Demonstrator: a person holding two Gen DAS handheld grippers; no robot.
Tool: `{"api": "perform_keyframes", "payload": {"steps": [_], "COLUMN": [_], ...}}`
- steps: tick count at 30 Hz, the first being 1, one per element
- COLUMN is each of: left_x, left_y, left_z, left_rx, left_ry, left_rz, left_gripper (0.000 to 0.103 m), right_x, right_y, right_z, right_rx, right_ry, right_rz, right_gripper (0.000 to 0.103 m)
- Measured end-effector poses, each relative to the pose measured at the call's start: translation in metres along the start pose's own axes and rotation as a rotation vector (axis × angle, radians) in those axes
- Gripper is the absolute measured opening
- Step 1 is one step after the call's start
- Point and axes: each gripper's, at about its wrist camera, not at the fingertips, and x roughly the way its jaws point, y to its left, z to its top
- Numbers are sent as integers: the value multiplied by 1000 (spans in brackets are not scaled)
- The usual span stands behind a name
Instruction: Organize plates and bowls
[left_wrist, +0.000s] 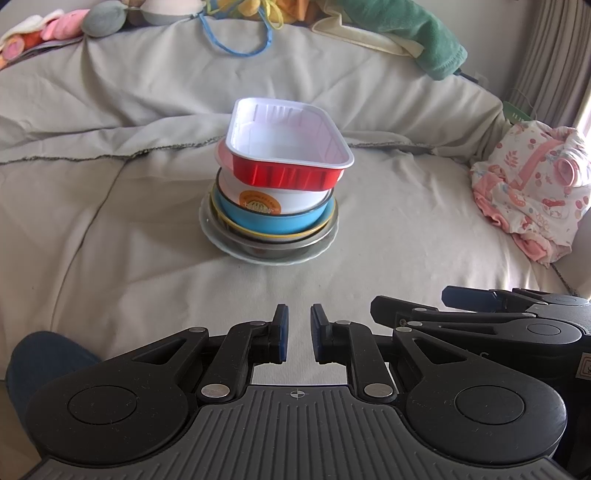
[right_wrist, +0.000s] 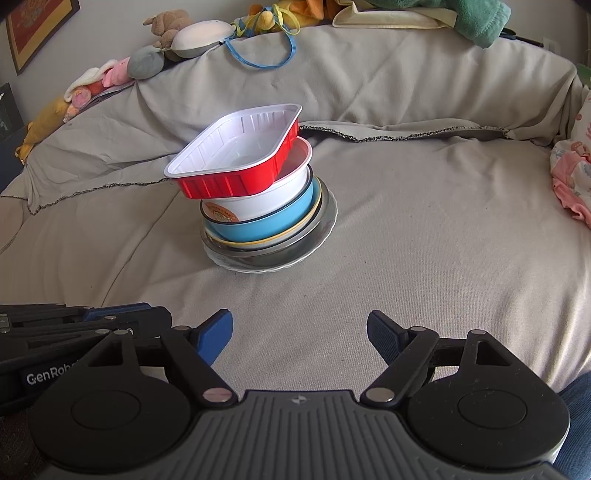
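Nearest, the left gripper is drawn nearly closed on nothing; the right gripper is spread wide, empty. Beyond both, the stack stands finished, tray crookedly topmost. Only straightening seems wanted.

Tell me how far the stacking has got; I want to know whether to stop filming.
Done: the red tray tops a white bowl, blue bowl and plate in one leaning stack. In hand: nothing; left gripper shut and right gripper open, both empty. Left: perhaps straightening.
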Motion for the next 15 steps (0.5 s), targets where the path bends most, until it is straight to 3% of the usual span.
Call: {"api": "perform_keyframes", "payload": {"steps": [15], "left_x": [-2], "left_y": [0], "left_z": [-5], "left_rx": [-11], "left_ry": [-1], "left_rz": [4], "left_gripper": [17], "right_x": [-2], "right_y": [1], "right_z": [-1], "right_rx": [0], "right_ry": [-3], "right_rz": [0], "right_gripper": [81]}}
